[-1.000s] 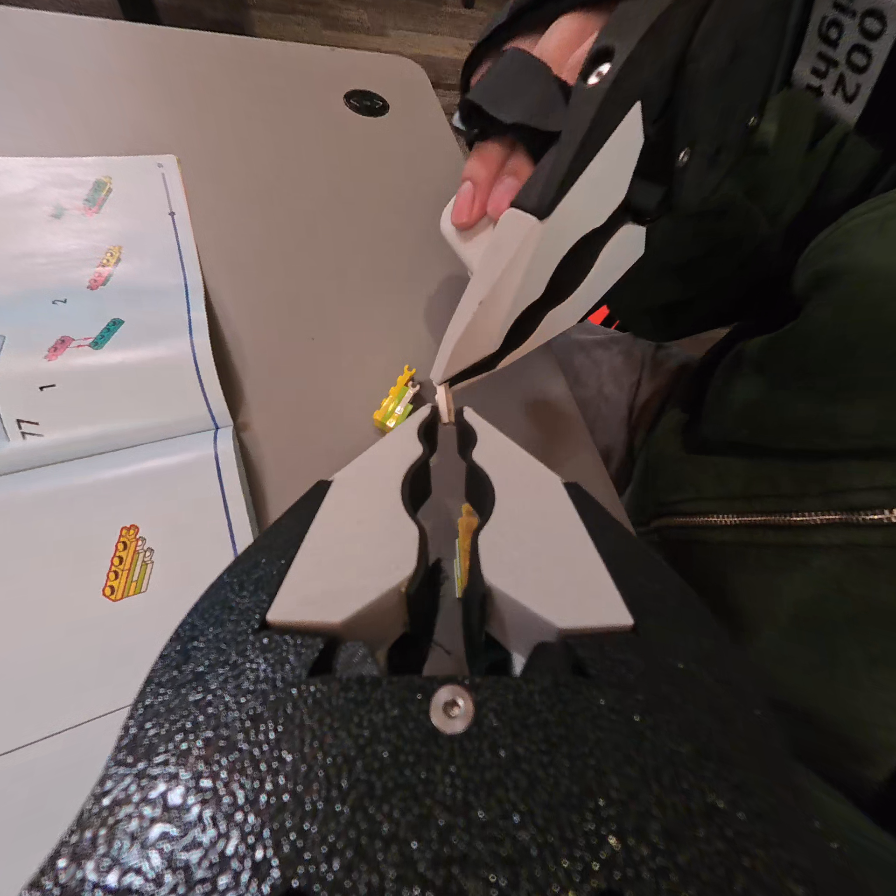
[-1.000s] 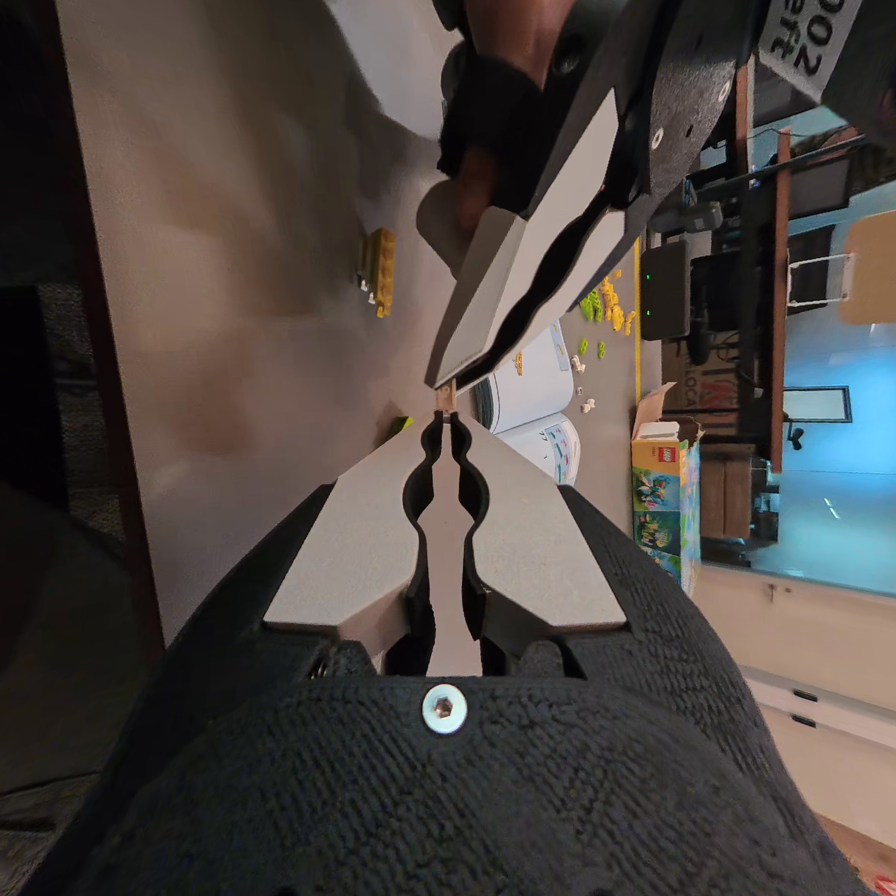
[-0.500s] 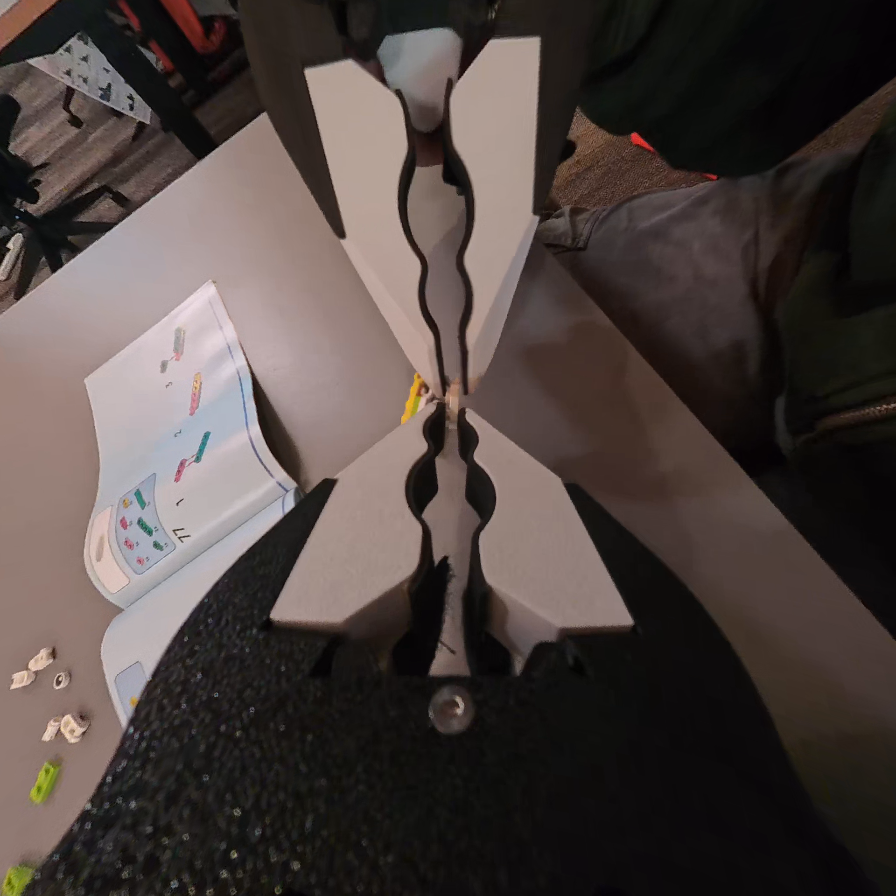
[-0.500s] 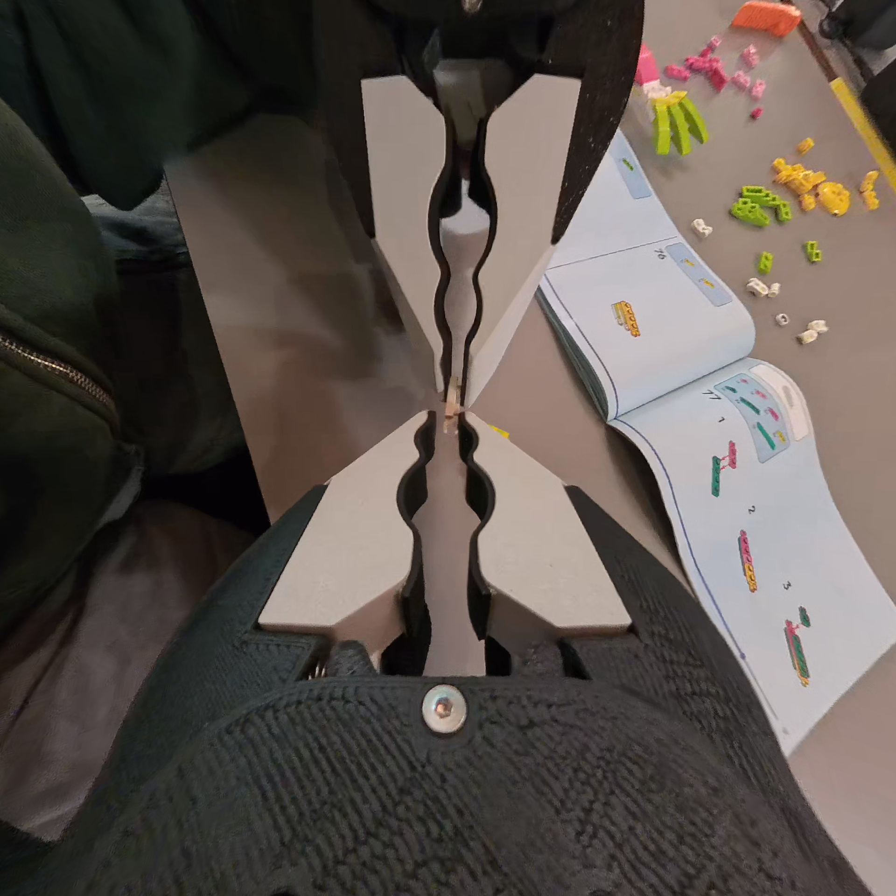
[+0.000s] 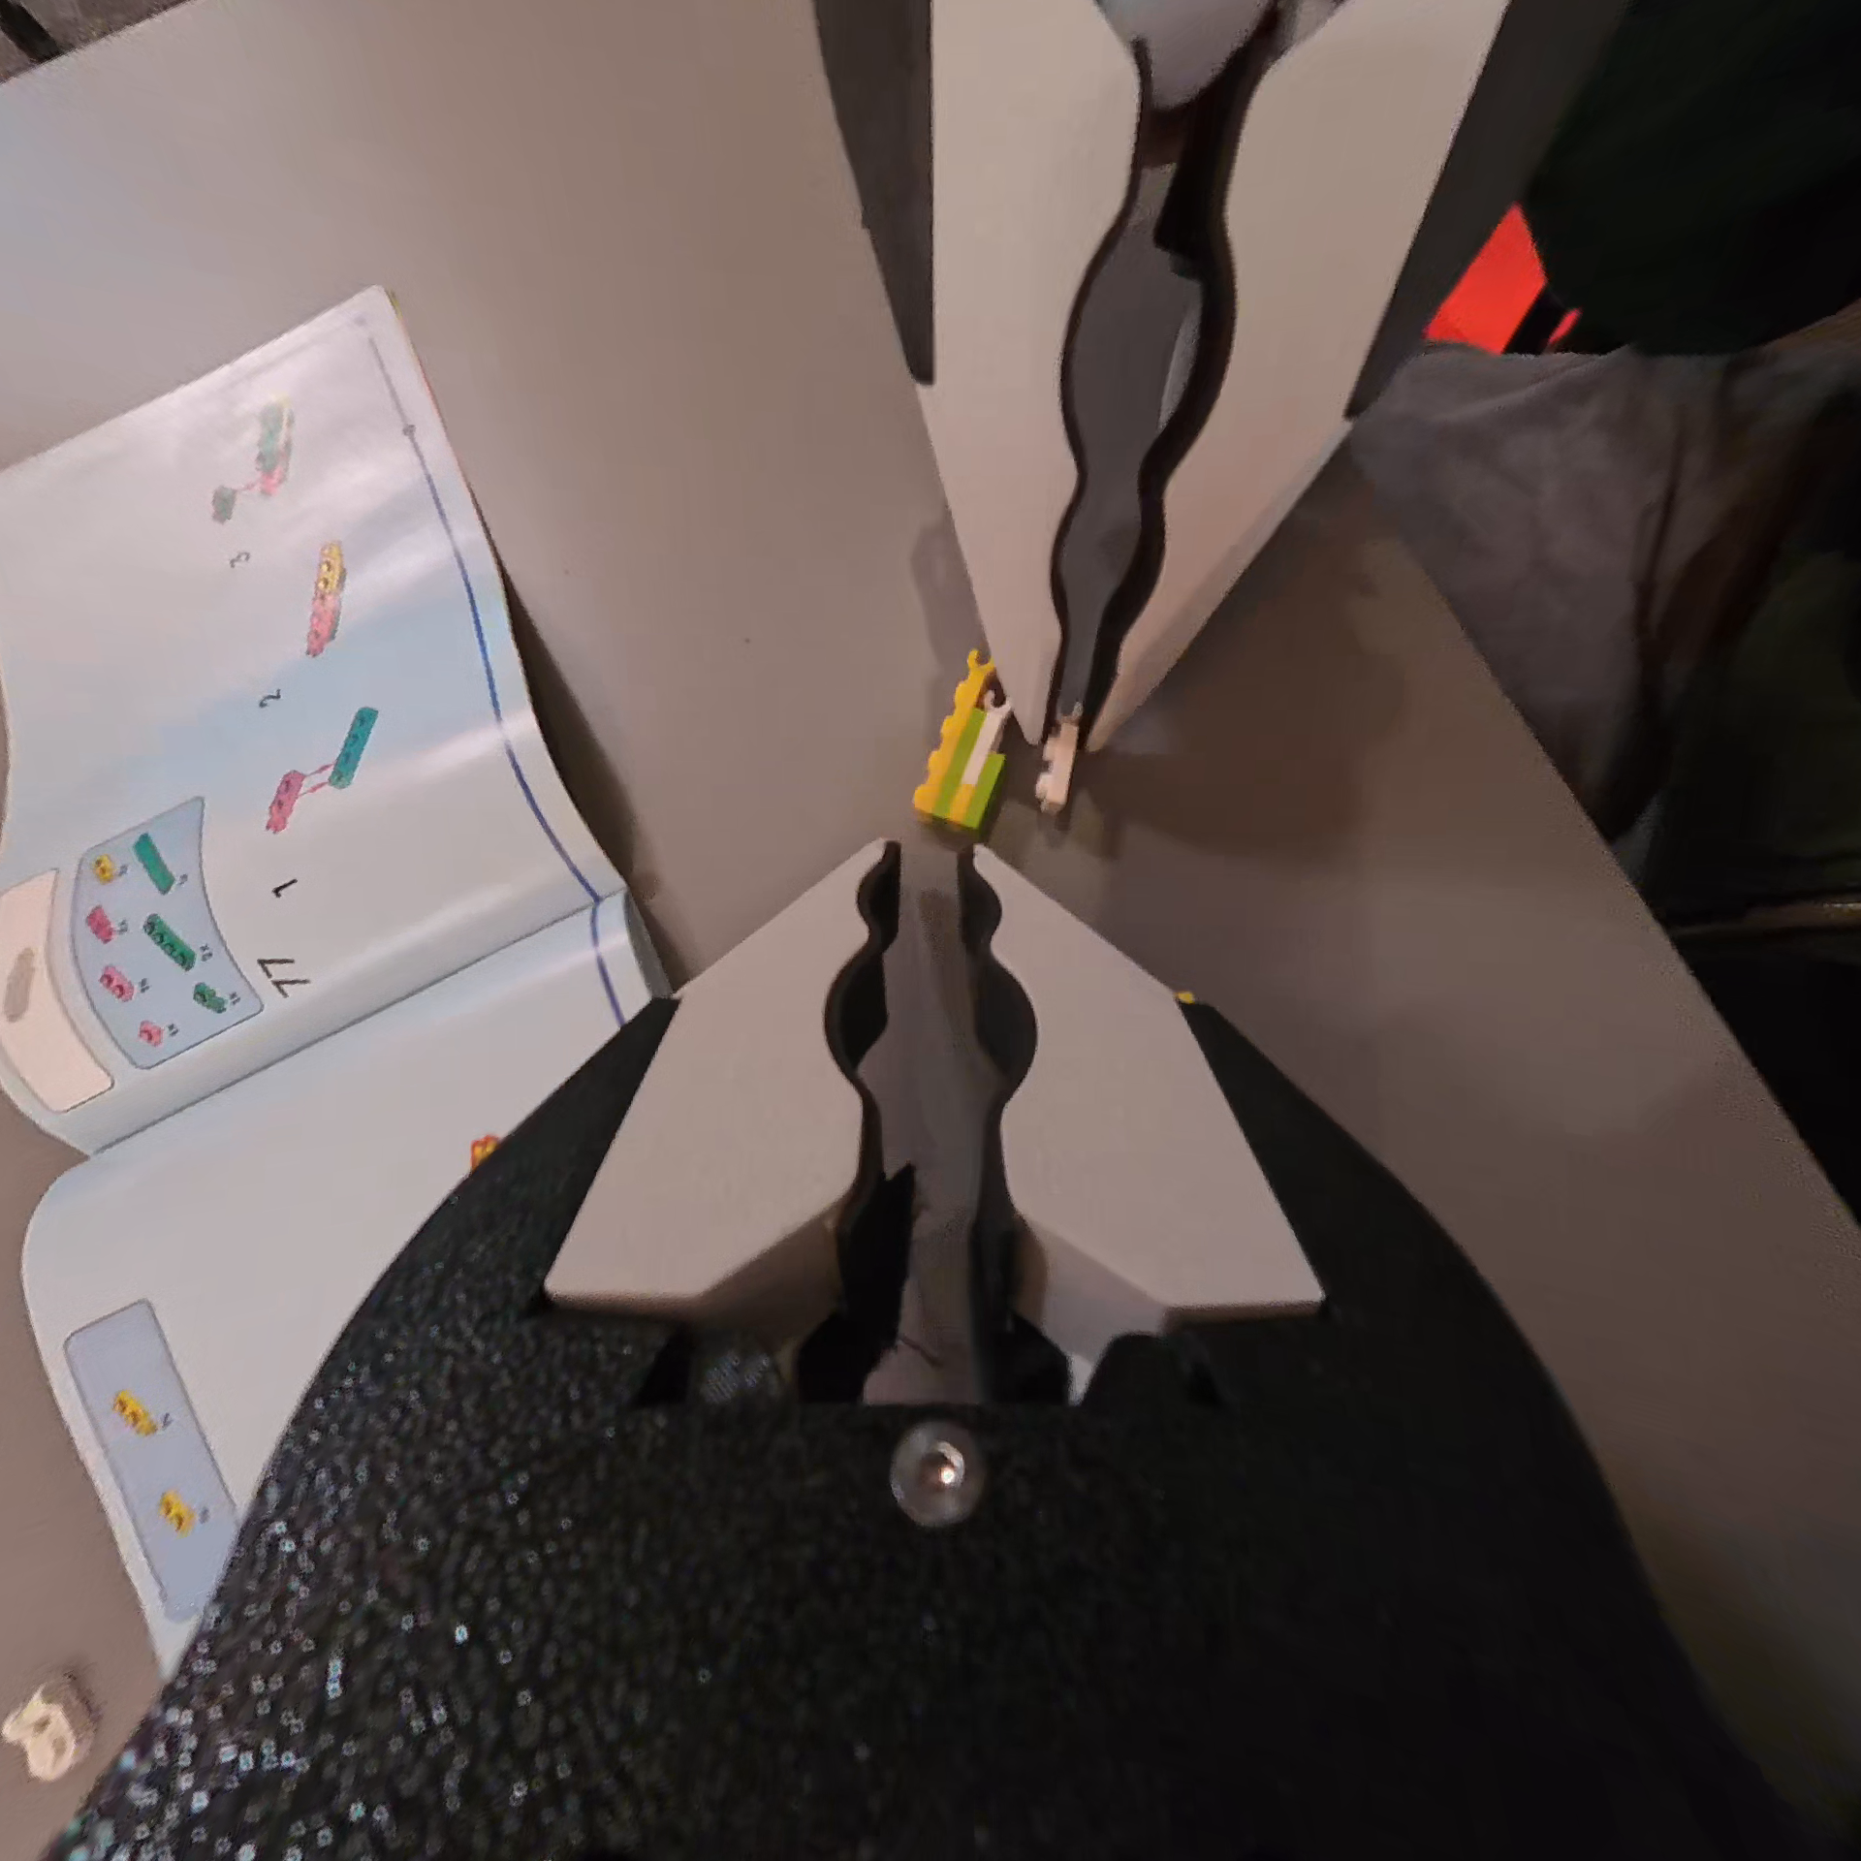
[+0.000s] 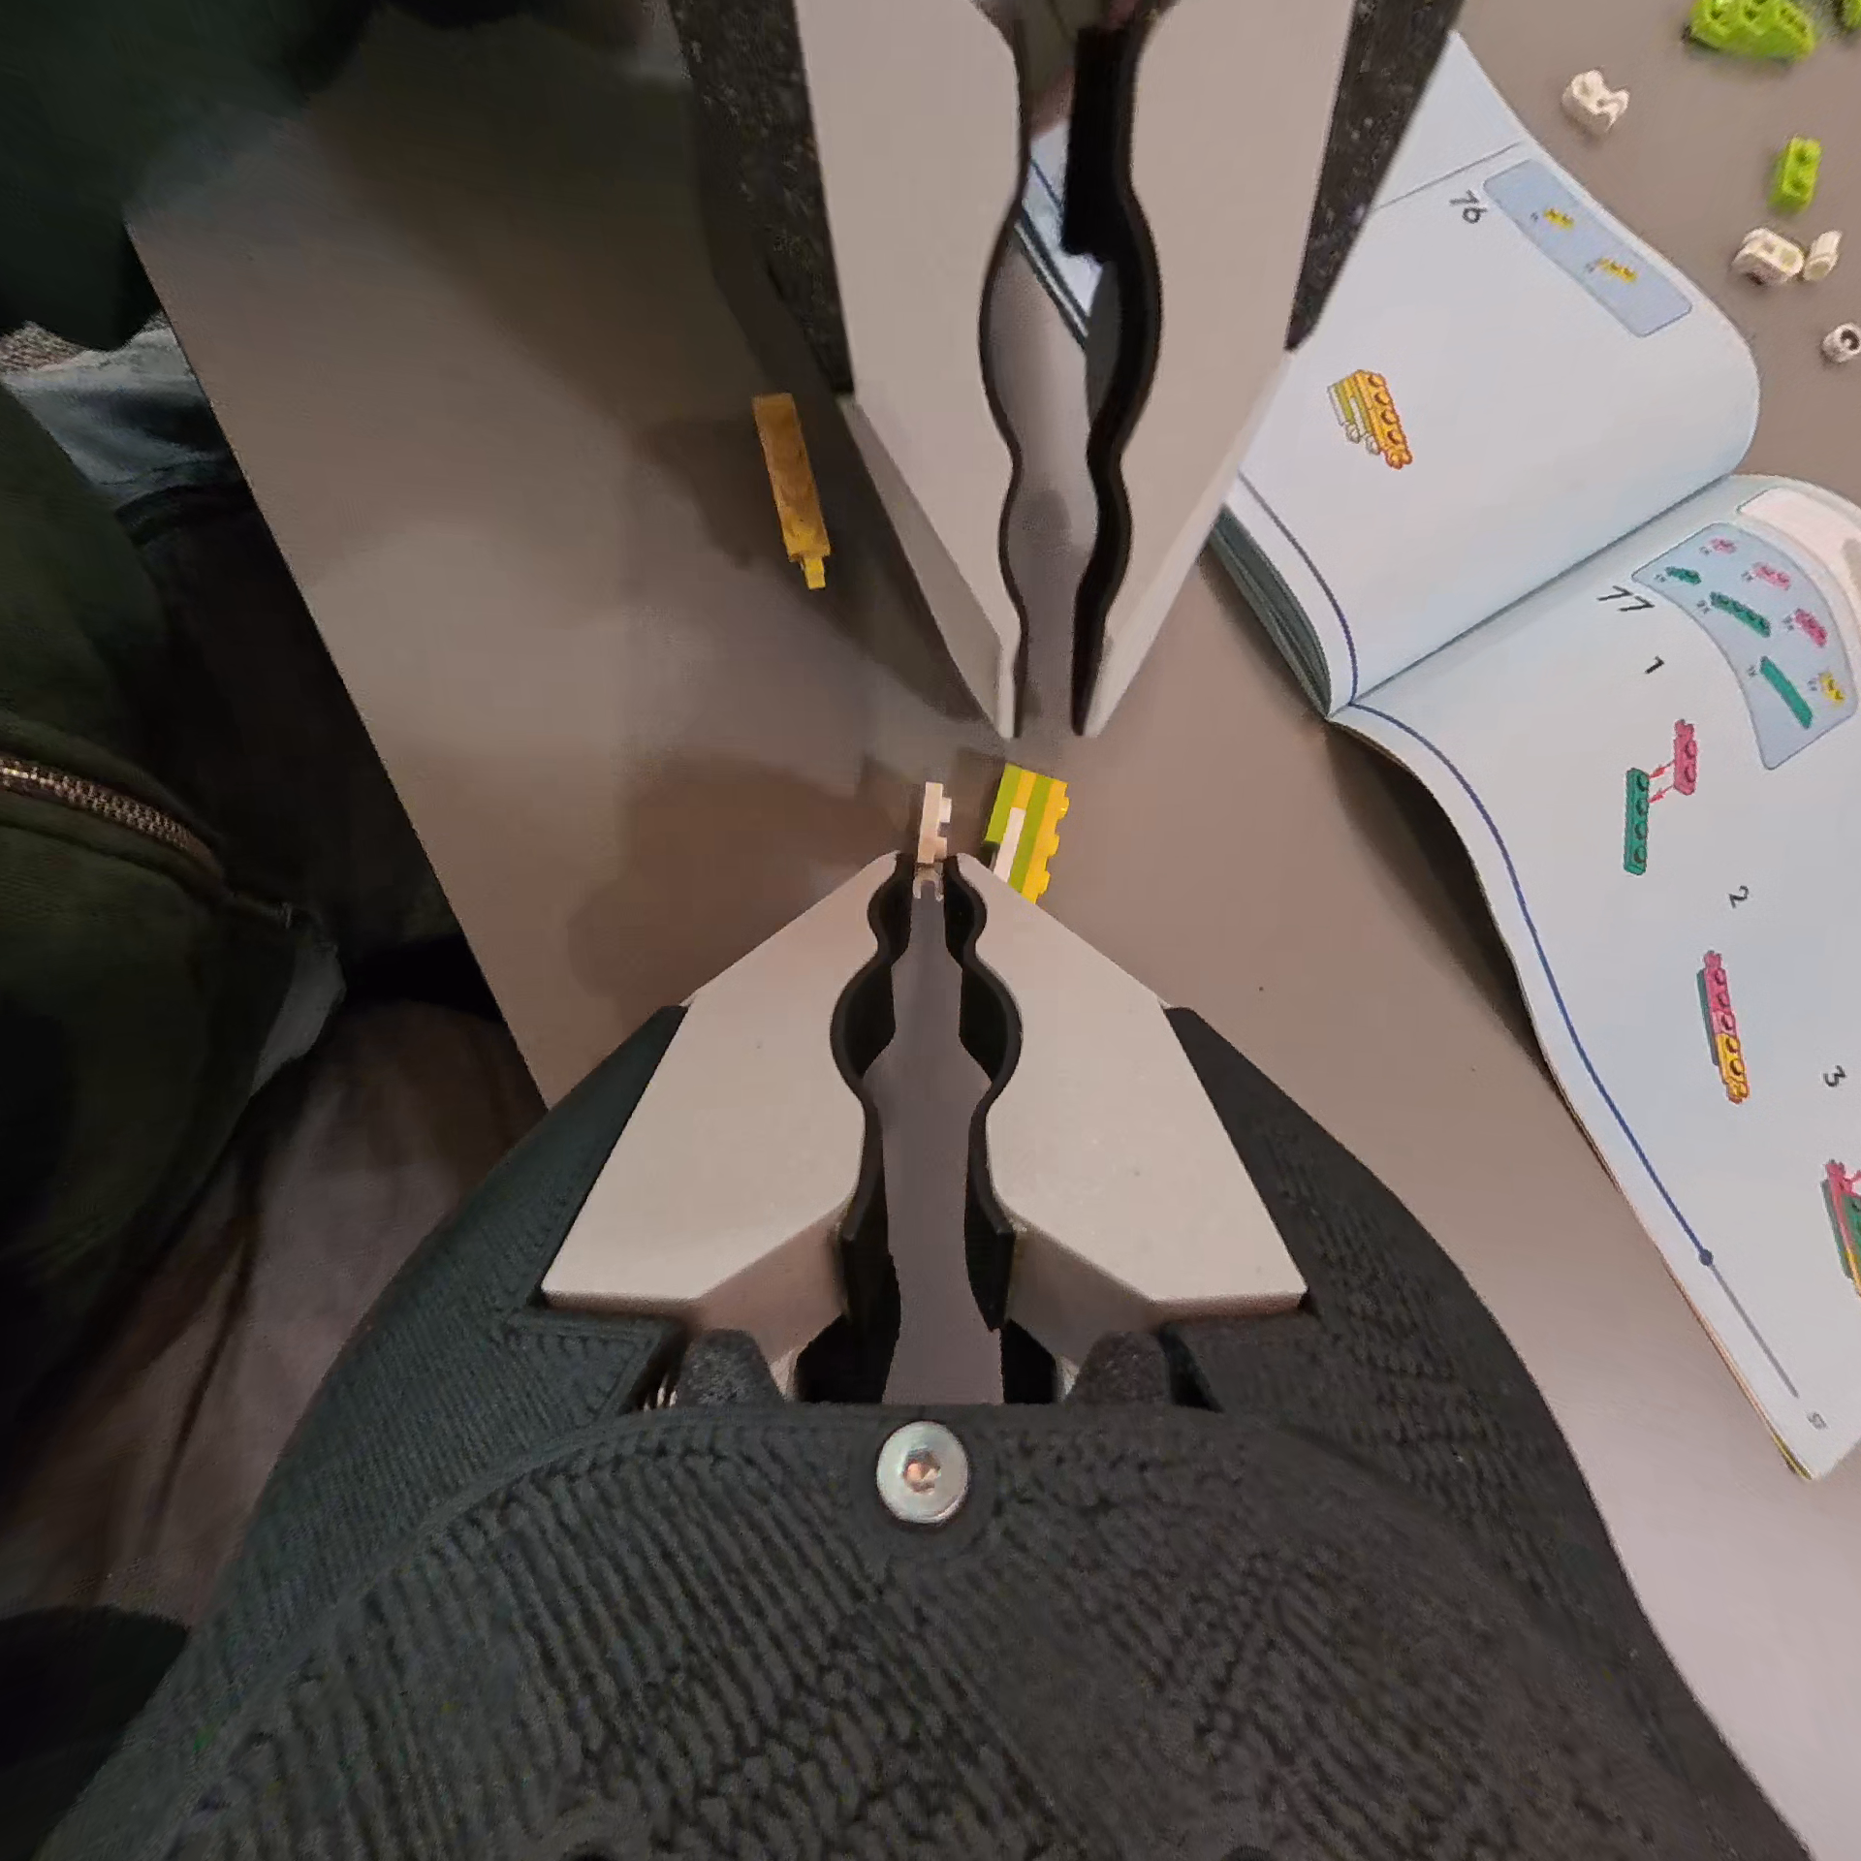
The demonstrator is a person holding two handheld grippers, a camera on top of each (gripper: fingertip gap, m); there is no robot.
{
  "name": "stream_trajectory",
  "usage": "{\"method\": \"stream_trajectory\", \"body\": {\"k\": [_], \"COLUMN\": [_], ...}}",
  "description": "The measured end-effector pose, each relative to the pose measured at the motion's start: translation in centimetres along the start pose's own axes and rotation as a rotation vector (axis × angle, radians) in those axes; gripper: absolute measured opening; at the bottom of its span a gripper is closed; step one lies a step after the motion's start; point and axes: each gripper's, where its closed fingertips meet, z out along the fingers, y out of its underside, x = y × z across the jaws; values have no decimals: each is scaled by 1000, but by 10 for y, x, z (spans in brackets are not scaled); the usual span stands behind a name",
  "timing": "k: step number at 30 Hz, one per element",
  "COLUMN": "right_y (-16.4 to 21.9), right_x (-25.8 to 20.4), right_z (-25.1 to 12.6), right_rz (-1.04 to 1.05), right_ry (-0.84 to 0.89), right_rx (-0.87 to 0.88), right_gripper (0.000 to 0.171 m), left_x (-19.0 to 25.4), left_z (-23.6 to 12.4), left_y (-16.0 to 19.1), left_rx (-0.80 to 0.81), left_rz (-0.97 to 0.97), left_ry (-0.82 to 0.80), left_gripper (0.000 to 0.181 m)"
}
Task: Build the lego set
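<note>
A small white lego piece (image 6: 935,824) is pinched at the tips of my right gripper (image 6: 926,864), which is shut on it just above the grey table (image 6: 564,645). In the left wrist view the same piece (image 5: 1055,773) hangs from the right gripper (image 5: 1059,730). A yellow, lime and white assembly (image 5: 962,762) lies on the table just beside the piece; it also shows in the right wrist view (image 6: 1027,838). My left gripper (image 5: 932,854) is narrowly open and empty, a short way from the piece. It faces the right gripper tip to tip (image 6: 1047,727).
An open instruction booklet (image 5: 252,705) lies on the table; it also shows in the right wrist view (image 6: 1611,705). A long yellow piece (image 6: 791,483) lies near the table edge. Loose white (image 6: 1767,254) and lime (image 6: 1795,176) pieces lie beyond the booklet. The person's lap borders the table edge (image 5: 1511,725). My two grippers' fingertips are within a few centimetres of each other.
Both grippers were tip to tip on the white piece. The left gripper has let go and drawn back a little. The right gripper keeps the piece beside the yellow-green assembly.
</note>
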Motion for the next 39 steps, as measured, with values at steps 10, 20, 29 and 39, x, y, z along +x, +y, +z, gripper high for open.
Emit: {"method": "stream_trajectory", "body": {"k": [10,20,29,39], "right_y": [3,3,2,4], "right_x": [4,4,2,1], "right_z": [1,1,0,0], "right_rz": [1,-19,-18,19], "right_ry": [16,11,5,-15], "right_rx": [-16,-19,-24,-30], "right_gripper": [4,4,10,4], "left_x": [7,14,13,15], "left_z": [5,9,12,10], "left_y": [-2,-9,-7,-5], "left_rx": [-8,12,-11,-11], "left_rz": [-57,-60,-50,-65], "left_ry": [76,87,70,71], "left_gripper": [16,48,43,40]}}
